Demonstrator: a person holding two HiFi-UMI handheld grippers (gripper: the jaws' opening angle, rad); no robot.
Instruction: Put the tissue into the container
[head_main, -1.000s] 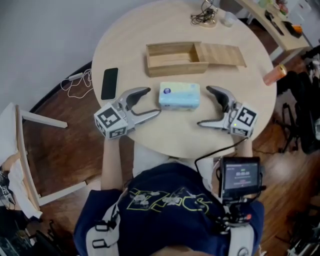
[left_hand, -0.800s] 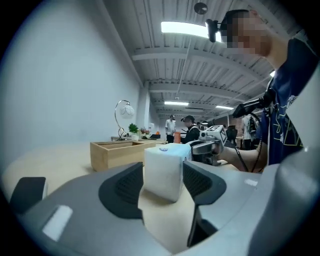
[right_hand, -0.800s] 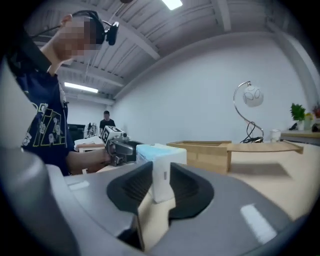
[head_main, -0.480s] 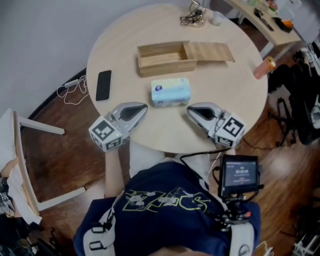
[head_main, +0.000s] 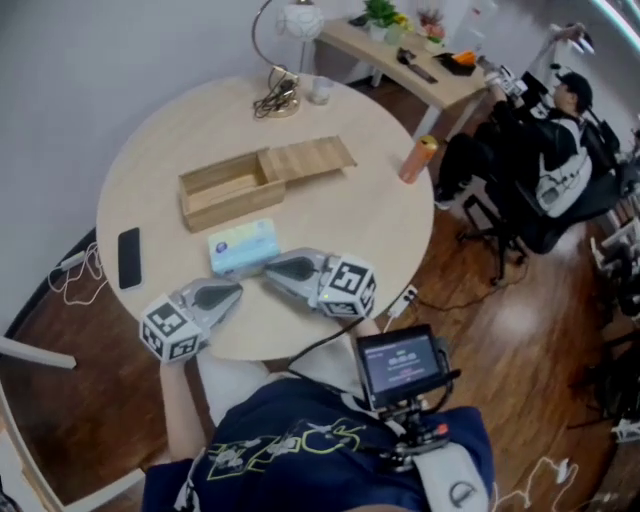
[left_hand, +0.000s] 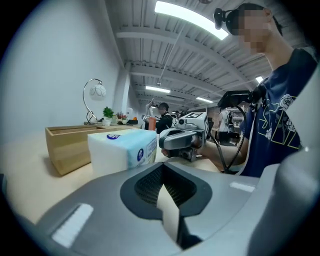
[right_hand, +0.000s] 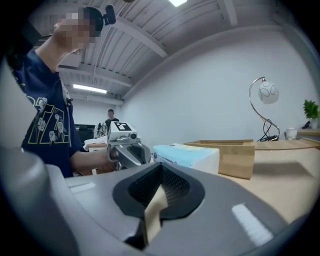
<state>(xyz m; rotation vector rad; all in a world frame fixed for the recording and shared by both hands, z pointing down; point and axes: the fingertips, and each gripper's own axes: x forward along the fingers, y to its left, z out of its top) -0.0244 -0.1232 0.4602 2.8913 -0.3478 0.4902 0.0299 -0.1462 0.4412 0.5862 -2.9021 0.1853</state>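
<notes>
Head view: round table, wooden floor

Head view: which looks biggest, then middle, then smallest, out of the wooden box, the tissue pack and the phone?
1. wooden box
2. tissue pack
3. phone, narrower than the pack

nothing legible; the tissue pack carries a blue label too small to read.
</notes>
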